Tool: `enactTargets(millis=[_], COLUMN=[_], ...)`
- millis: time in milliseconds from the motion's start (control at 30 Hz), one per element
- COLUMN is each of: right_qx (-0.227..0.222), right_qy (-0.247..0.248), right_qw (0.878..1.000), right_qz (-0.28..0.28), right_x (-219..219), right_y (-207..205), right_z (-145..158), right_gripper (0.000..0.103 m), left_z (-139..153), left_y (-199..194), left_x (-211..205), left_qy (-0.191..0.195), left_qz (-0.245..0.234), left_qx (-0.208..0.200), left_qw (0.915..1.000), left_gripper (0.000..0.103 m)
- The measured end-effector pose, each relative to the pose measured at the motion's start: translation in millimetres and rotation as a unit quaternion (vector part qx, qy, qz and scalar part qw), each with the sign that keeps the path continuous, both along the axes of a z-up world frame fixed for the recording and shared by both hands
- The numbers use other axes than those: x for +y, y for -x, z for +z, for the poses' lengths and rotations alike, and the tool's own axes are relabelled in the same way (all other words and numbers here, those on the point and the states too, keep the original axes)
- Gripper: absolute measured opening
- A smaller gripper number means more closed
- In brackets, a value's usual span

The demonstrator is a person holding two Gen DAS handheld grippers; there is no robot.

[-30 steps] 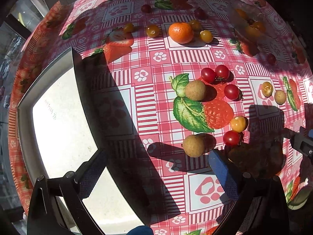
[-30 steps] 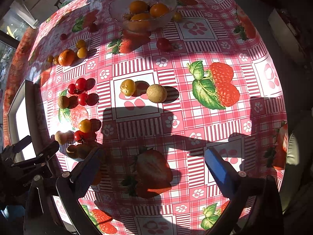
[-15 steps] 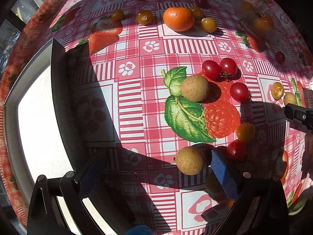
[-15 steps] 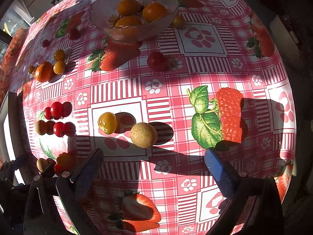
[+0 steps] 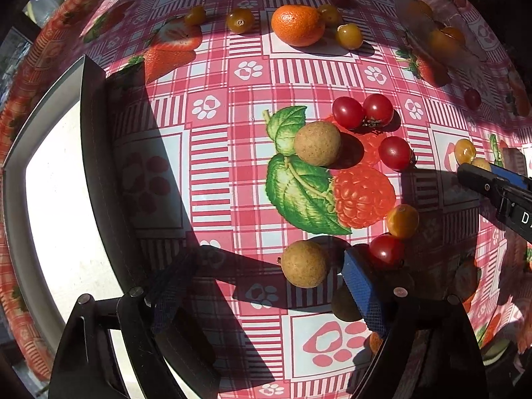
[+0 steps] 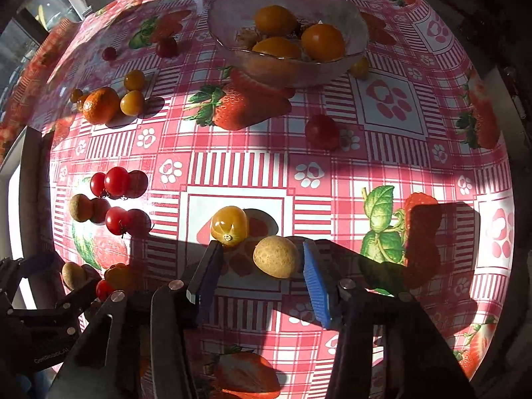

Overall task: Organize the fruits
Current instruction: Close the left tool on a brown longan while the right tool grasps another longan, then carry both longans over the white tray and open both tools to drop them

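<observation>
My right gripper (image 6: 261,274) is open around a tan round fruit (image 6: 276,256); a yellow tomato (image 6: 229,225) sits just by its left fingertip. My left gripper (image 5: 266,282) is open low over the cloth, with a tan round fruit (image 5: 305,263) between its fingers near the right pad. A red cherry tomato (image 5: 385,249) and a yellow one (image 5: 402,221) lie just beyond that pad. A glass bowl (image 6: 352,20) holds several orange fruits at the back. More red tomatoes (image 5: 362,111), another tan fruit (image 5: 317,143) and a mandarin (image 5: 297,25) lie scattered.
A metal tray (image 5: 20,153) with a white inside stands at the left edge of the table. The red checked tablecloth (image 5: 232,126) covers the table. The right gripper's finger (image 5: 492,186) shows at the right of the left wrist view. A lone red tomato (image 6: 322,132) lies mid-table.
Both grippers moved forward and lower. The right gripper narrowed and now brackets the tan fruit. The left gripper closed in on the near tan fruit.
</observation>
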State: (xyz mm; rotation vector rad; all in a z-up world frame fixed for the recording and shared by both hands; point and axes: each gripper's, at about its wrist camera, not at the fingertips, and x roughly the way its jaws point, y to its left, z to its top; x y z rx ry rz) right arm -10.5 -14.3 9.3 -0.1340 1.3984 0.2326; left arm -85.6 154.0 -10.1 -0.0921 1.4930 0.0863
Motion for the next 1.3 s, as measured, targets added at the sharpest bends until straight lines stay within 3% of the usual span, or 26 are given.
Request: enactTargets(millis=[133,267,433,700,967,1300], right_qx=[0.016,0.027,0.033,0.040,0.053,0.079], right_qy=[-0.034,-0.077,-0.091,-0.110,-0.136,-0.167], right_qw=[0.999,0.995,0.993,0.992,0.989,0.976], right_qz=[-0.026,-0.061,-0.070,-0.048,0.023,0.119], right_x=[-5,-23,-35,-18,54,164], right_y=[4,16,26,52,82,125], right_z=[1,8,14,37,50,51], right_gripper=[0.028,0.028,0.028,0.028,0.028,0.028], left_z=[12,16,29,67,83,57], left_y=[2,6,12,34,75,121], left_x=[-17,-21,-14,16,65,144], left_qy=[0.004,0.028,0.042,0.055,0.036,-0.007], left_qz=[-0.030,-0.031,-0.030,-0.016,0.024,0.091], left_qx=[-0.014,-0.019,-0.027,-0.054,-0.066,-0.031], left_qw=[0.9994,0.9990,0.9983,0.9969,0.9969,0.9953], left_gripper=[0.030,0.030,0.030,0.030,0.030,0.030])
